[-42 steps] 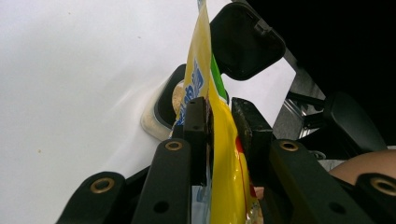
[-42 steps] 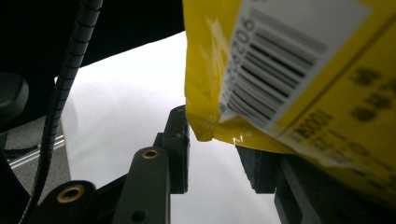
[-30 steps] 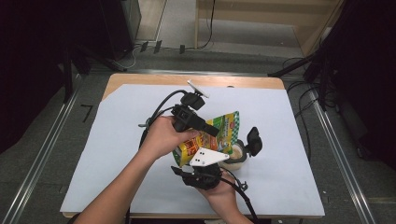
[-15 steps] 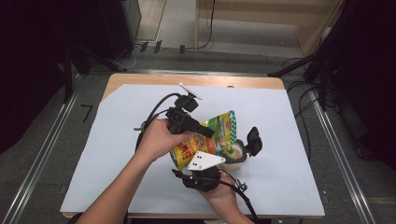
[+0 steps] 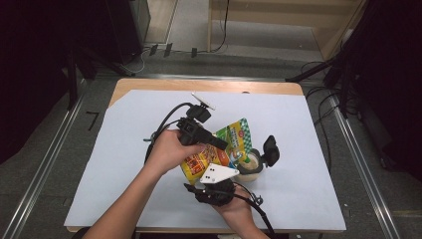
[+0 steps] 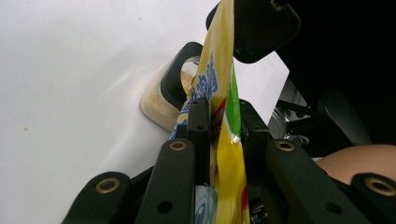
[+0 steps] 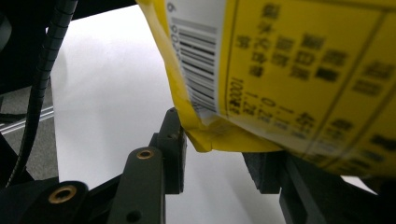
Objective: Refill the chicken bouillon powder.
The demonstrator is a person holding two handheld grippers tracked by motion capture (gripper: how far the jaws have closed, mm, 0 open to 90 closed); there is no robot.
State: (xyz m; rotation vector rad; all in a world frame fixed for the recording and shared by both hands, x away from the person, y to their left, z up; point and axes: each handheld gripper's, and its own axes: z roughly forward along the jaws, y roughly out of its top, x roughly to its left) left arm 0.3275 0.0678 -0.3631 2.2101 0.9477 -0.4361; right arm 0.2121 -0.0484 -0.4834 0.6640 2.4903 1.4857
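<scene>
Clearly the left gripper (image 6: pixel 219 116), clamped on the yellow pouch (image 6: pixel 224 154) tilted over the open container (image 5: pixel 250 163), could spill its contents past the rim, since the right gripper's (image 7: pixel 217 154) jaws gape around the pouch's bottom corner without steadying it.

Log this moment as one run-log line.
left gripper: shut on packet | right gripper: open, packet corner between jaws | packet tilted over jar | lid off

A white-covered wooden table (image 5: pixel 149 89) stands on grey floor (image 5: pixel 40 164) among dark surroundings
</scene>
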